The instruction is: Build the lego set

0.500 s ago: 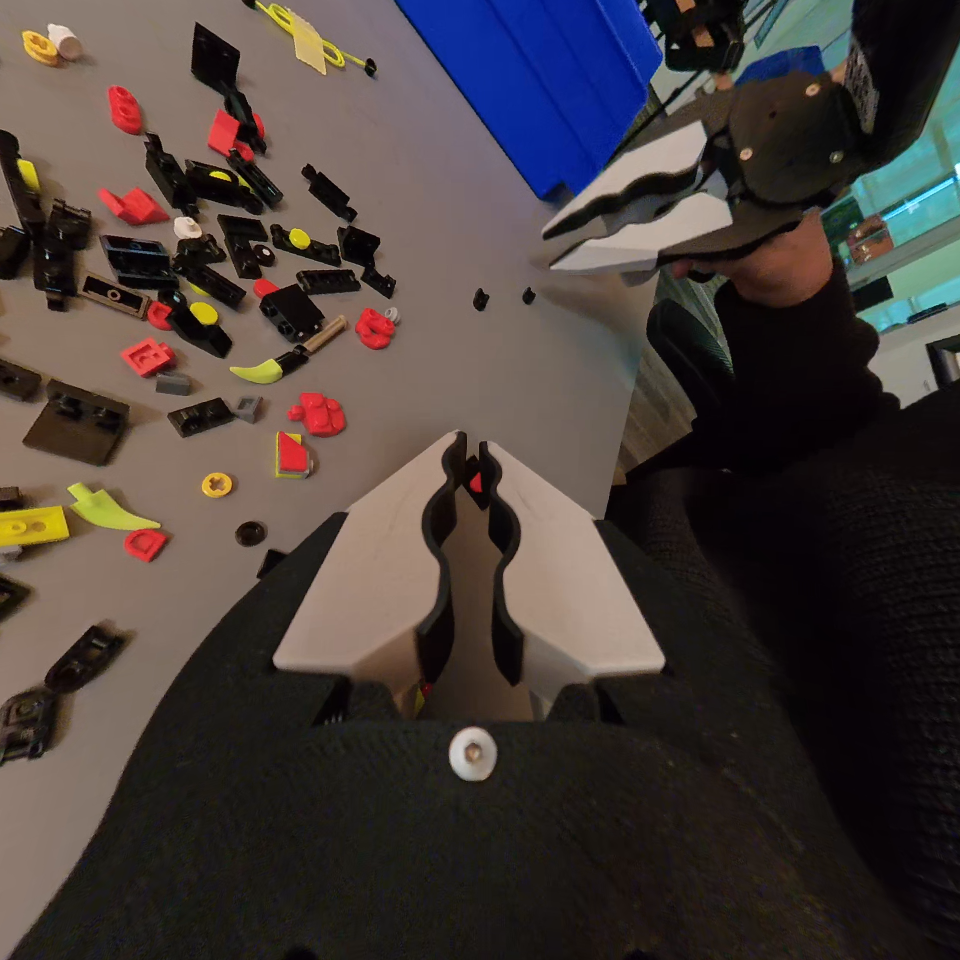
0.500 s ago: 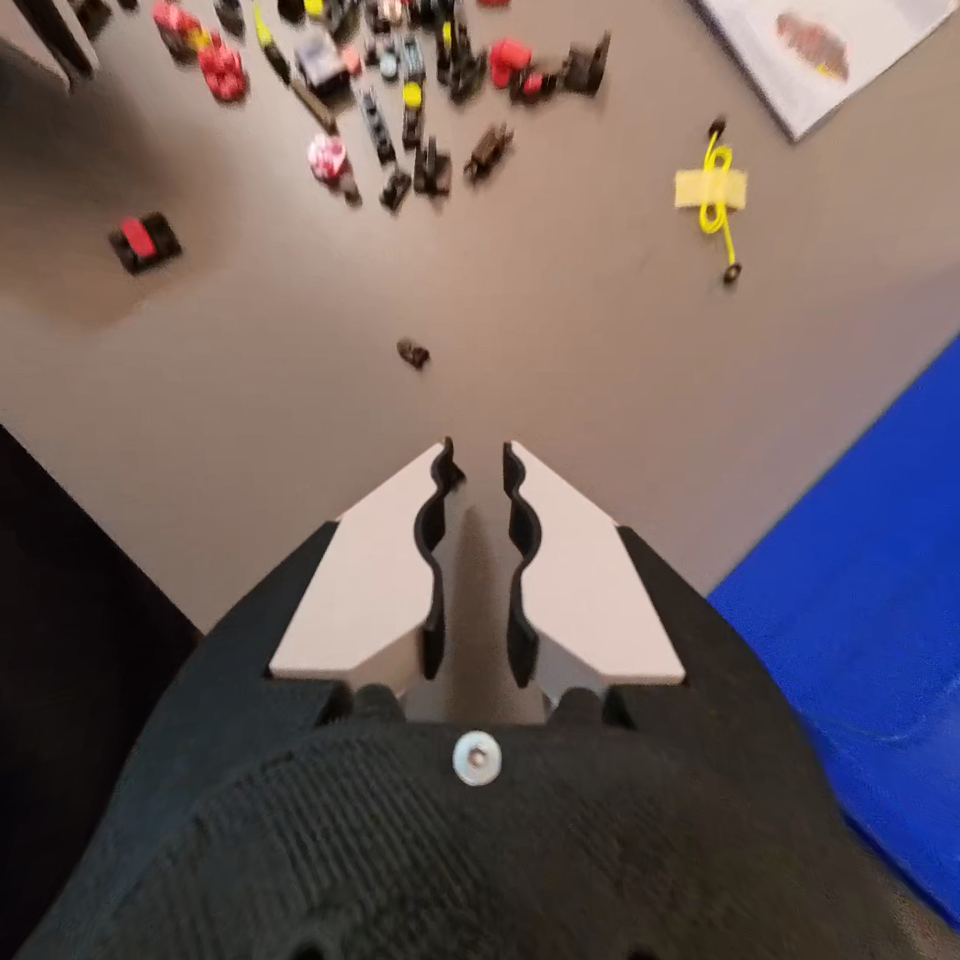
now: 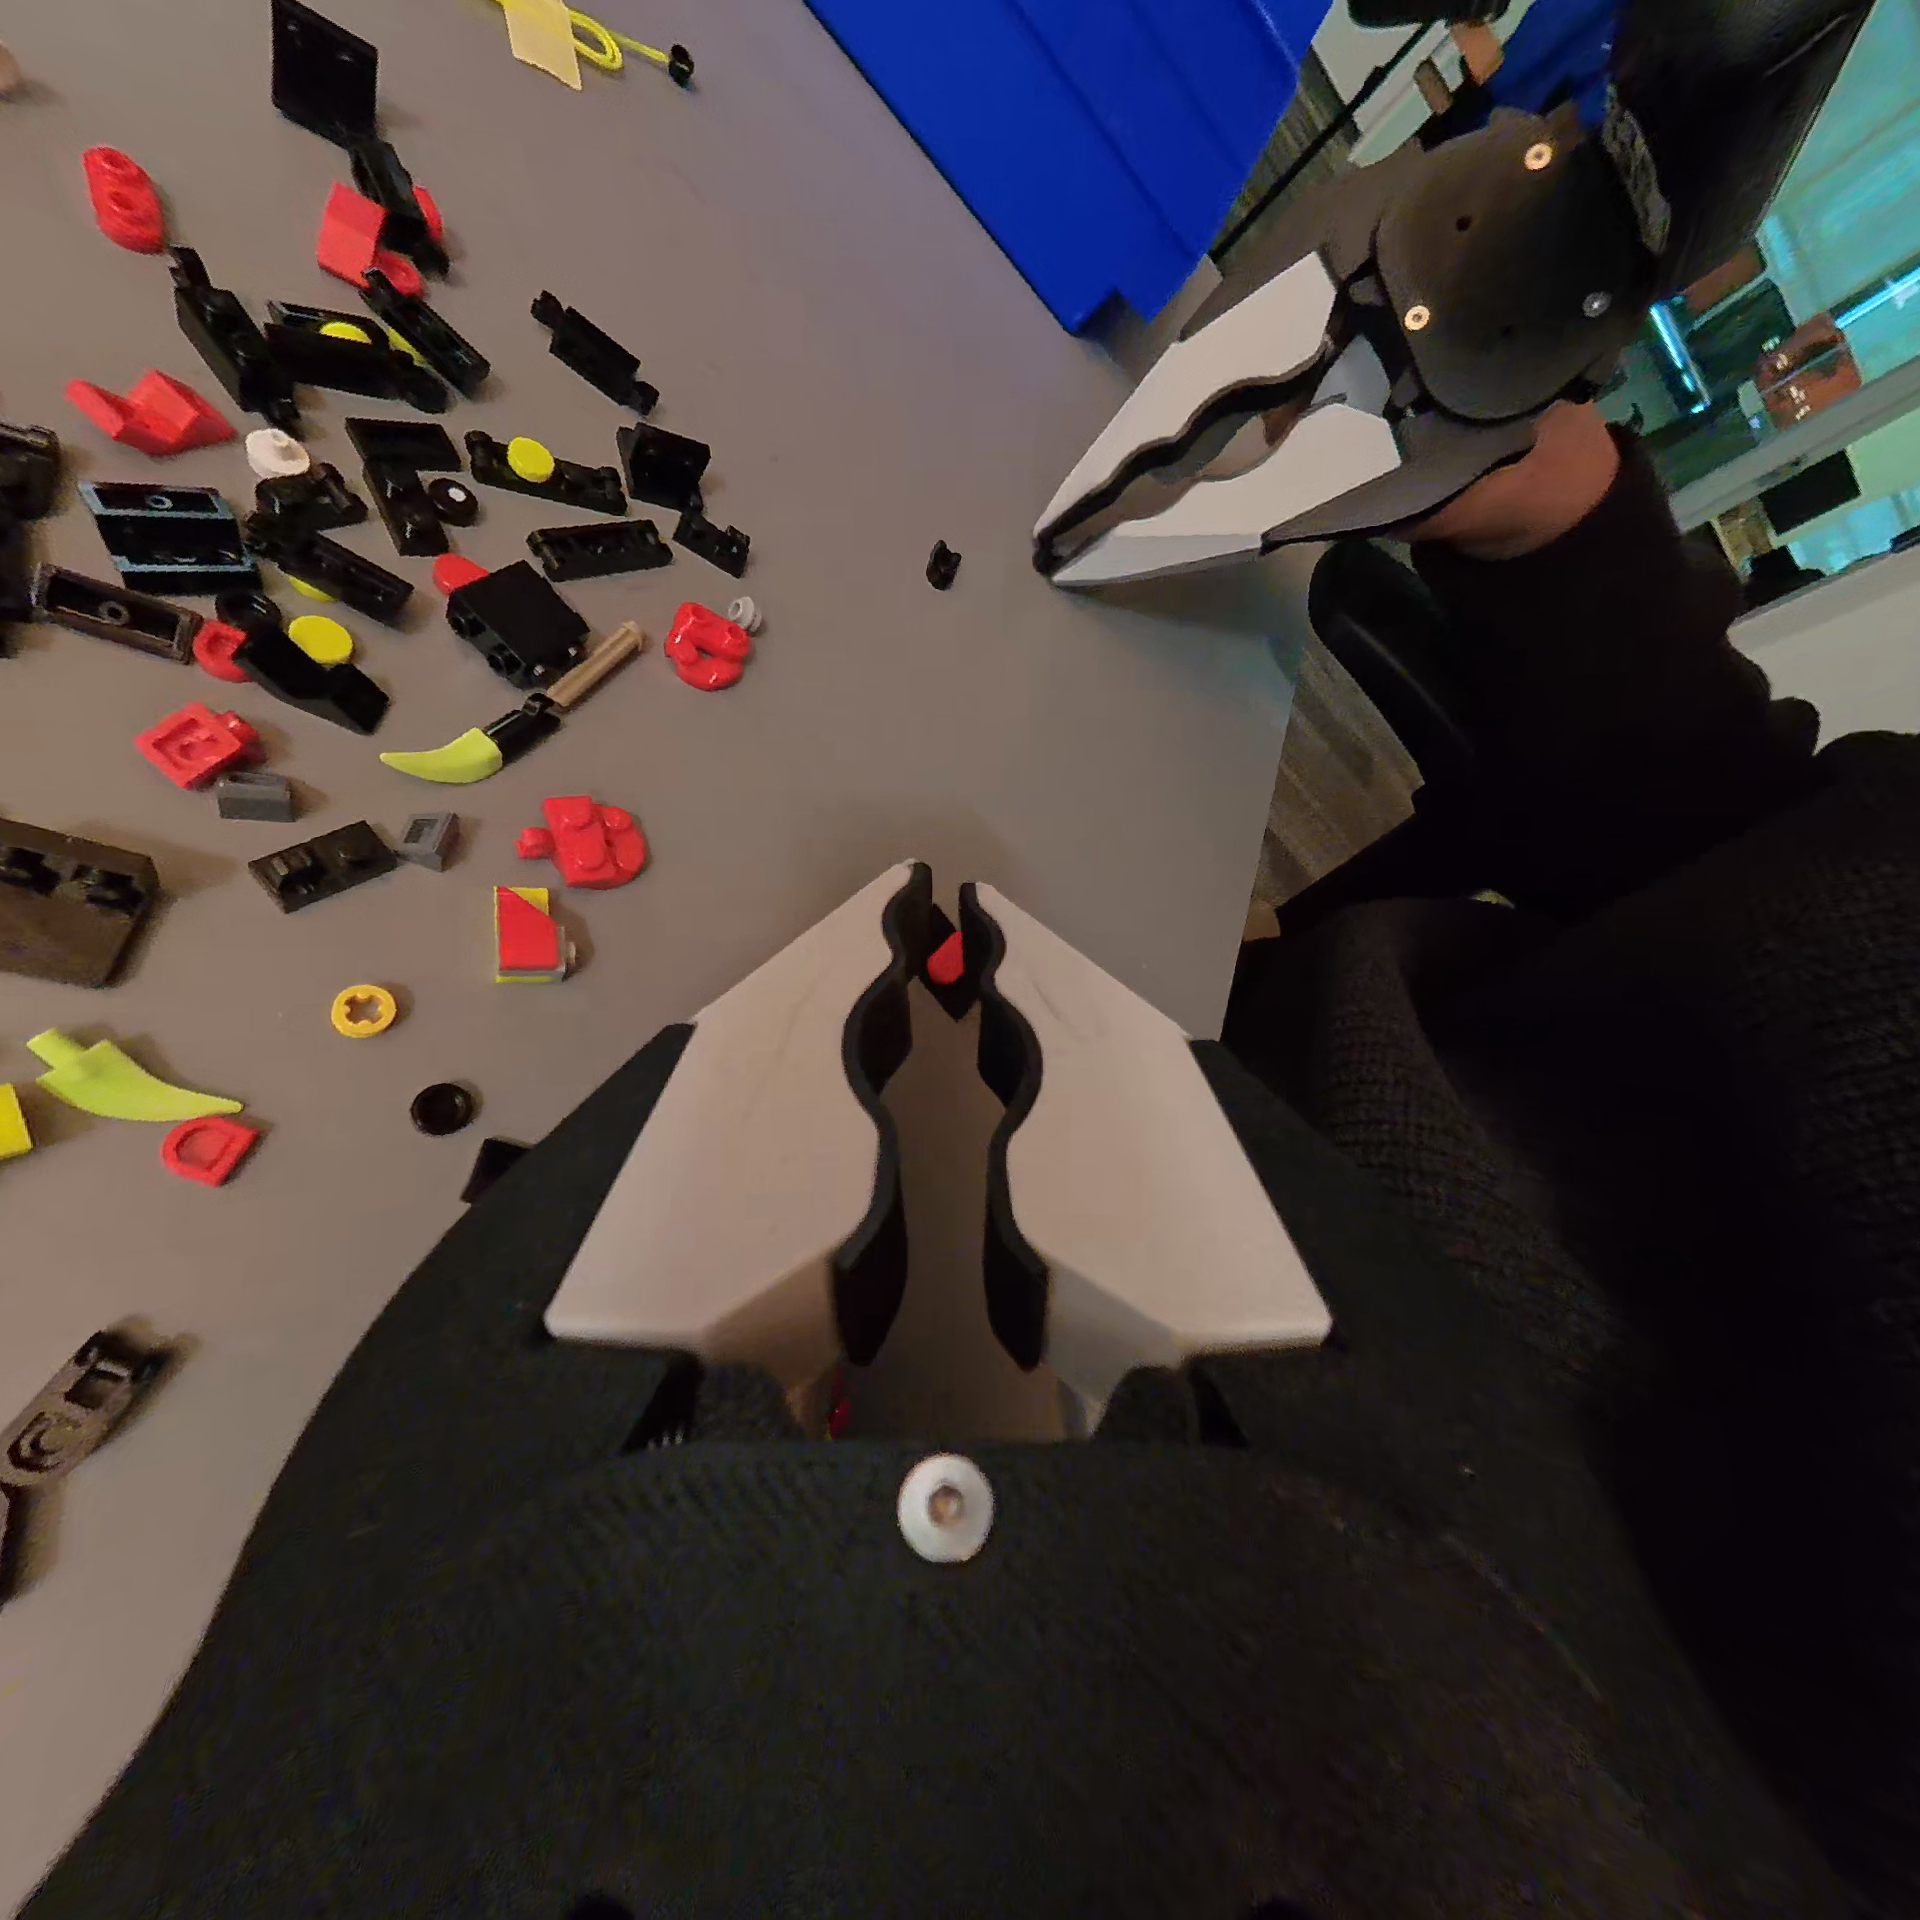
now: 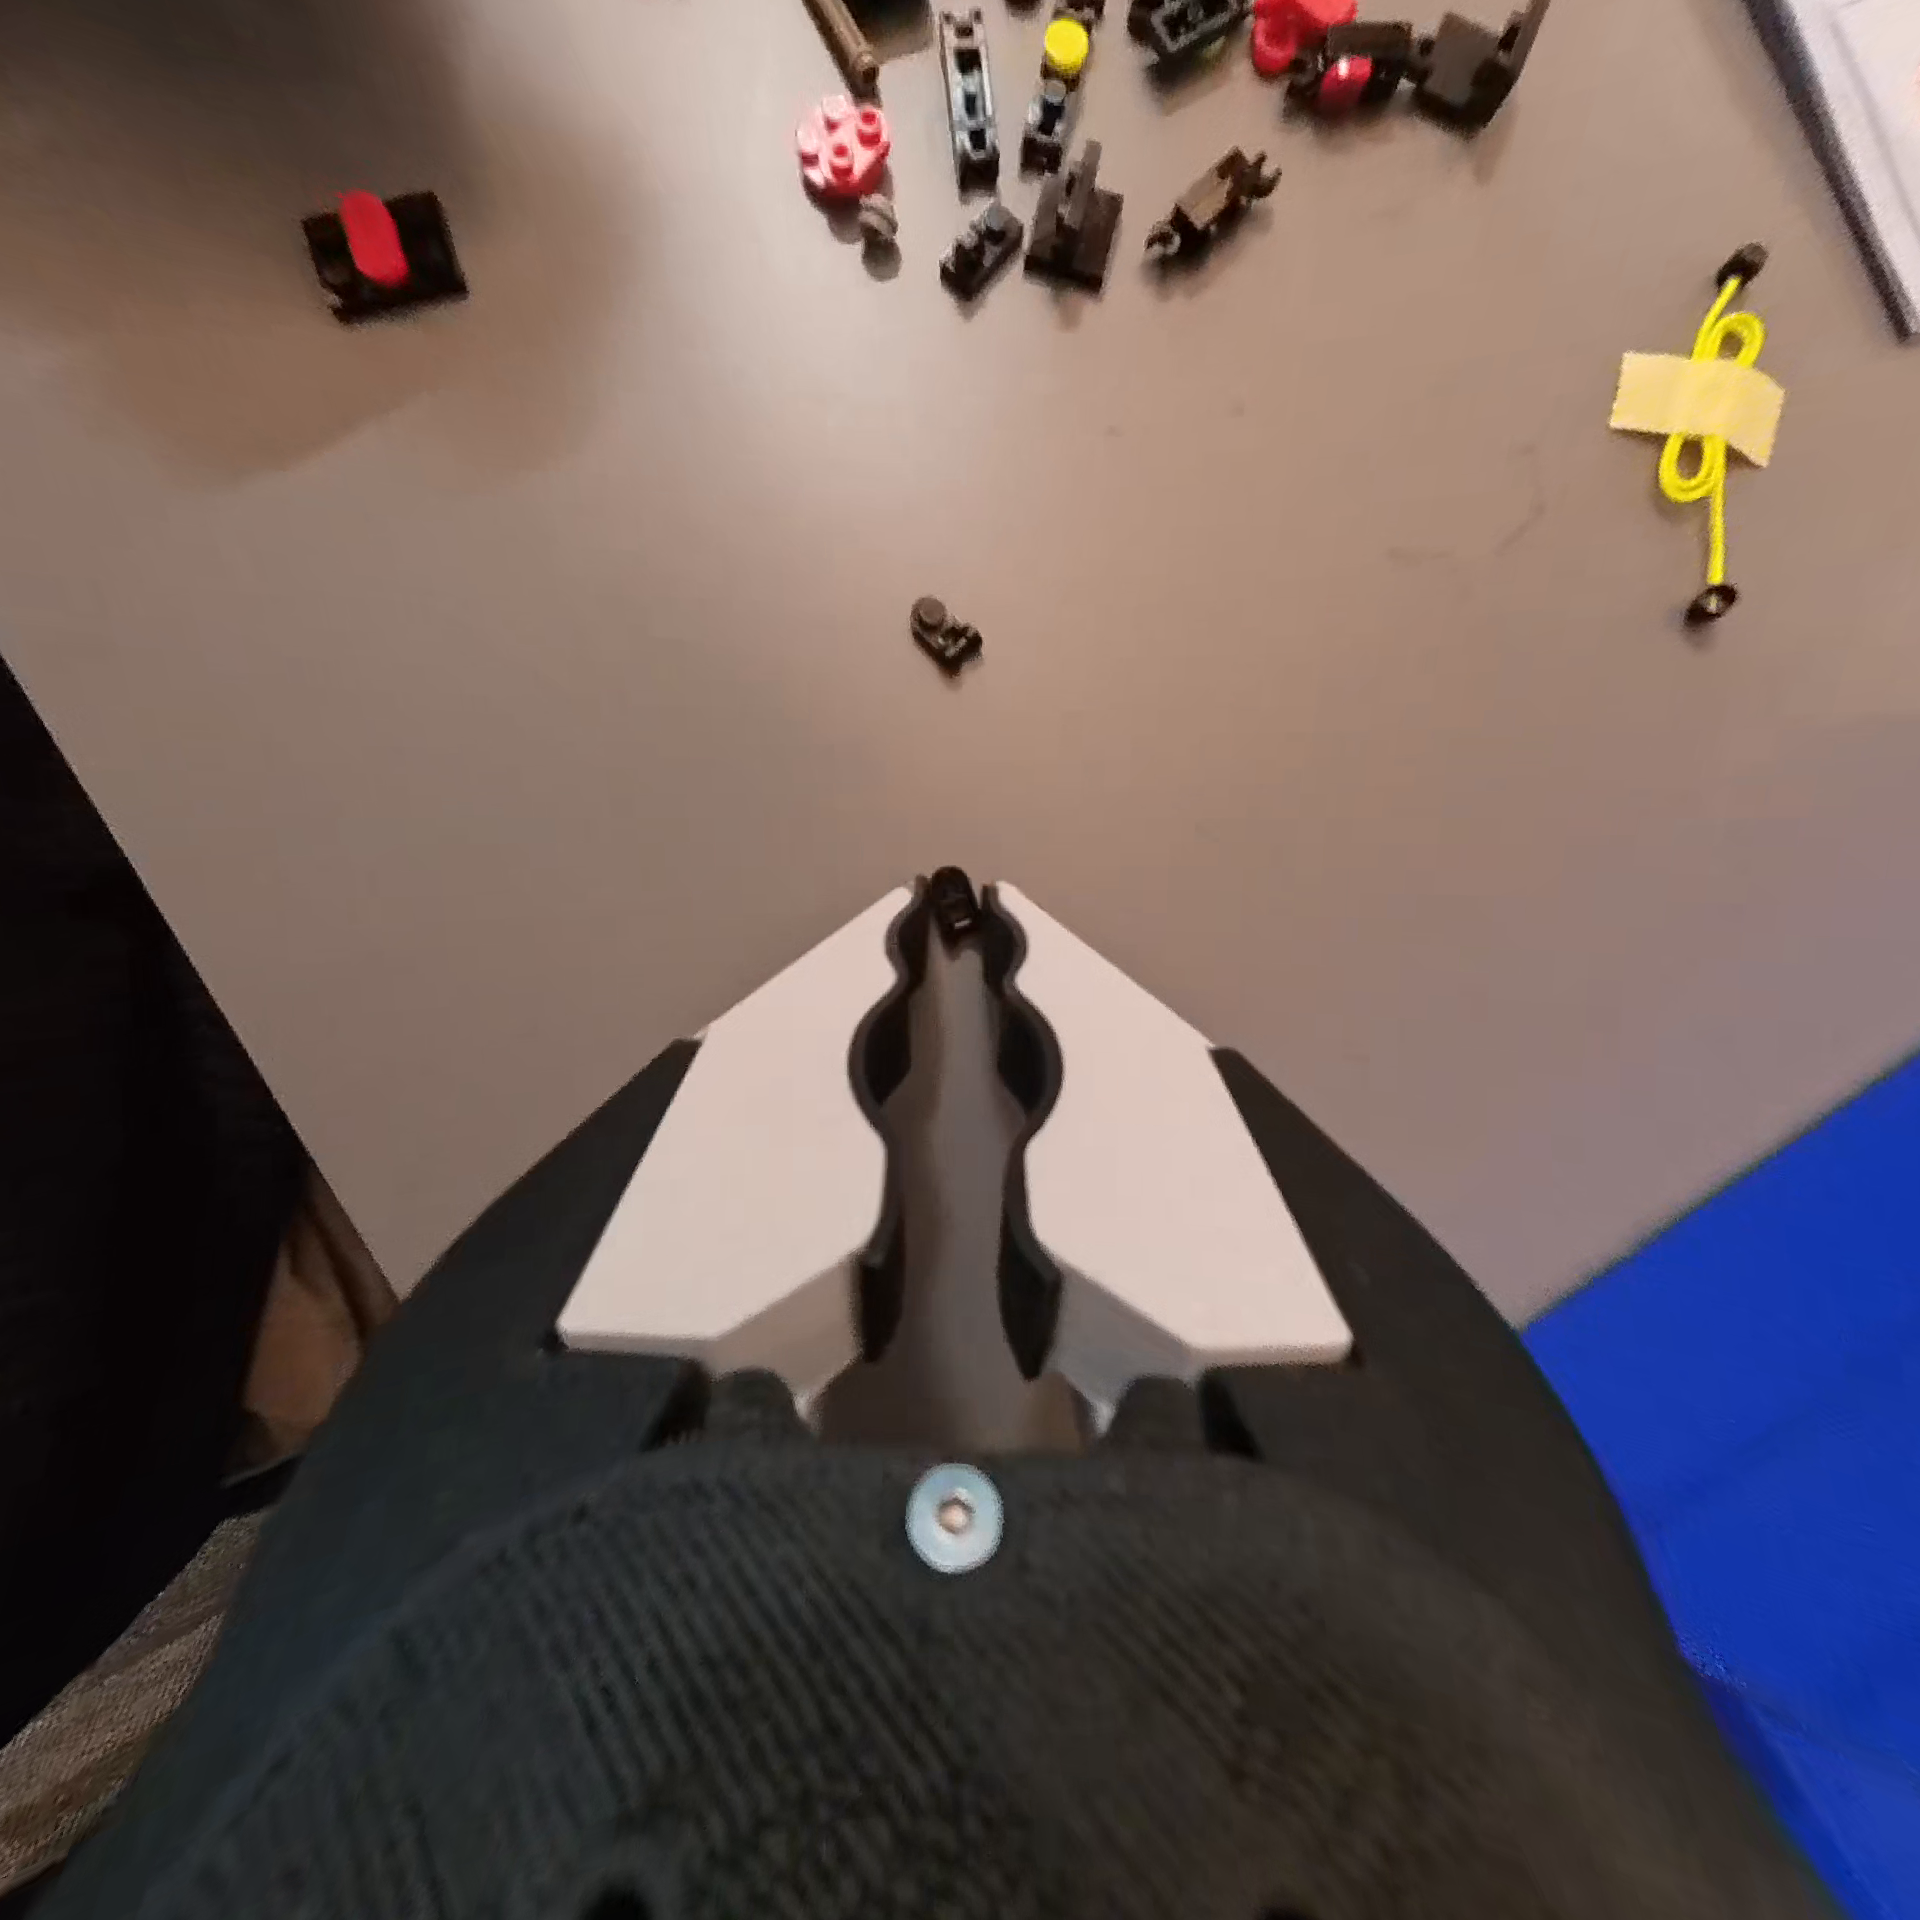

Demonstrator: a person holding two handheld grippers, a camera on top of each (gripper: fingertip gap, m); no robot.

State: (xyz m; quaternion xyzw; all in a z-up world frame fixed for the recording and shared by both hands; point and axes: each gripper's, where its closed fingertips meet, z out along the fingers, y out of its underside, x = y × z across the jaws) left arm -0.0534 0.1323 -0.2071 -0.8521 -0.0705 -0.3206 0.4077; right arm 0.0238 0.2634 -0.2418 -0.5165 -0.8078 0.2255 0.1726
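Jaws: left gripper (image 3: 940, 894) clamped on small black-and-red brick (image 3: 943, 961) | right gripper (image 4: 954, 896) pinching tiny black piece (image 4: 951, 906) | both over grey worktop (image 4: 1247, 727), second black piece (image 4: 943, 631) ahead

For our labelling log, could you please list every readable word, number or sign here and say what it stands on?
None can be read.
Sticker on the right gripper: too small to read.
White printed sheet: blurred and cut off.
Toy bricks: no writing visible.
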